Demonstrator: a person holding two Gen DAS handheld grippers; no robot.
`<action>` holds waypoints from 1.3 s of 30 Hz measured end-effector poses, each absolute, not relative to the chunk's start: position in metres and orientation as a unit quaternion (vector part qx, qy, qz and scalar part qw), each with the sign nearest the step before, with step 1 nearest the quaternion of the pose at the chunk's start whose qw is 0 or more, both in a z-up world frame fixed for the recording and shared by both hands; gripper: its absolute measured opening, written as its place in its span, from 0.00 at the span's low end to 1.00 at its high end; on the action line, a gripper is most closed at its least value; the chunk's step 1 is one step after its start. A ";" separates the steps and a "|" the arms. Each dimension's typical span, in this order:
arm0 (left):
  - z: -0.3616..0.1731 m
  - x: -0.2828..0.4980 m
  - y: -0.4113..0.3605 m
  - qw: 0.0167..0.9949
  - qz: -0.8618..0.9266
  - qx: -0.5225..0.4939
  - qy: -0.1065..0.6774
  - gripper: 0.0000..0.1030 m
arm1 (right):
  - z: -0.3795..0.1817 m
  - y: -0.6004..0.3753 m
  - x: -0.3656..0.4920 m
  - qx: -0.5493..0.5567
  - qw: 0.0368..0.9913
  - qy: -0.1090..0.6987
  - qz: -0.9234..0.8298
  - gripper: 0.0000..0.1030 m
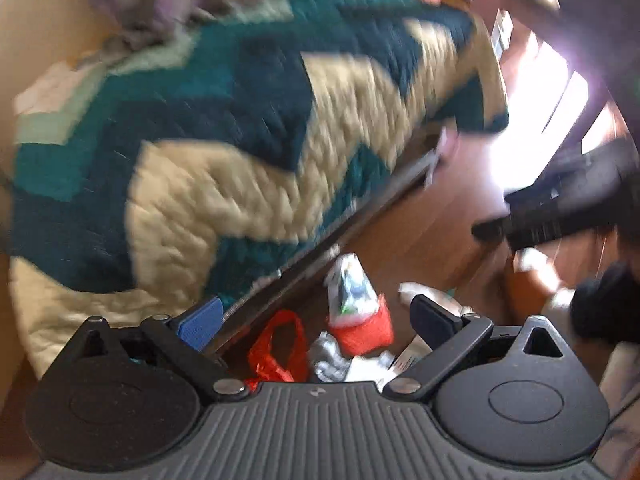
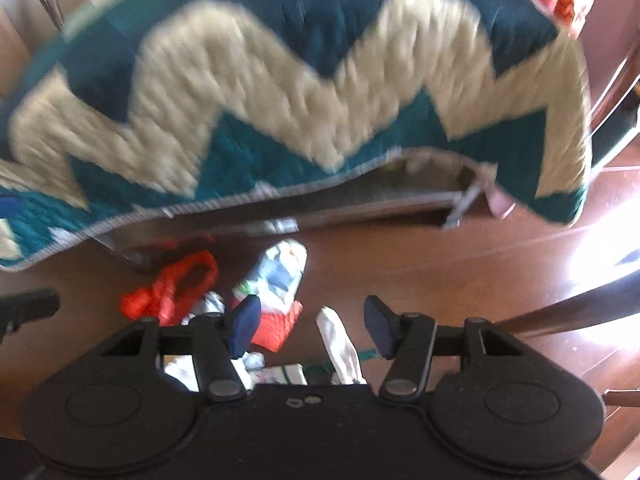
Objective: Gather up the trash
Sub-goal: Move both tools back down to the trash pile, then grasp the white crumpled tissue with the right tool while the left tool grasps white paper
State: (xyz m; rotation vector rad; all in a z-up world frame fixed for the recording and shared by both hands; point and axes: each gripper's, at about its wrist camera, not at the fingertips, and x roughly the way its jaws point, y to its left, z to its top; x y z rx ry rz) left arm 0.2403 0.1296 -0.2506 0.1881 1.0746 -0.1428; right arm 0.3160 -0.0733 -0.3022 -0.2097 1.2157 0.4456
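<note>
A small heap of trash lies on the wooden floor beside the bed. It holds a red plastic bag (image 1: 280,344) (image 2: 172,288), a printed wrapper (image 1: 350,284) (image 2: 280,270) over a red mesh piece (image 1: 366,328) (image 2: 280,330), crumpled silver foil (image 1: 328,360) and a white crumpled wrapper (image 2: 340,346). My left gripper (image 1: 318,320) points down over the heap, open wide, nothing pressed between its blue pads. My right gripper (image 2: 312,326) is also open above the heap. The white wrapper shows between its fingers, untouched. Both views are blurred.
A bed with a teal and cream zigzag quilt (image 1: 240,140) (image 2: 280,92) overhangs the floor just behind the trash; its frame edge (image 2: 360,204) runs low. A dark blurred object (image 1: 560,208) sits at the right. Sunlit wooden floor (image 2: 440,264) spreads to the right.
</note>
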 end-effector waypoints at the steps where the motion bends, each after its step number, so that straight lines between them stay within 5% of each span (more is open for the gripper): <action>1: -0.266 0.242 0.129 0.845 -0.078 0.099 0.520 0.98 | -0.331 -0.071 0.321 -0.117 0.780 0.580 0.203 0.55; 16: -0.453 0.214 0.109 0.730 -0.198 0.149 0.637 0.98 | -0.505 -0.080 0.333 -0.170 0.684 0.689 0.171 0.54; 26: -0.507 0.211 0.113 0.720 -0.199 0.114 0.655 0.96 | -0.553 -0.078 0.338 -0.163 0.668 0.704 0.179 0.51; 29: -0.514 0.209 0.109 0.720 -0.200 0.120 0.653 0.81 | -0.560 -0.077 0.338 -0.163 0.665 0.706 0.178 0.49; 33: -0.514 0.206 0.103 0.732 -0.197 0.132 0.638 0.73 | -0.567 -0.077 0.336 -0.174 0.659 0.710 0.175 0.22; 39: -0.510 0.208 0.102 0.744 -0.186 0.142 0.626 0.32 | -0.561 -0.074 0.335 -0.184 0.662 0.705 0.175 0.02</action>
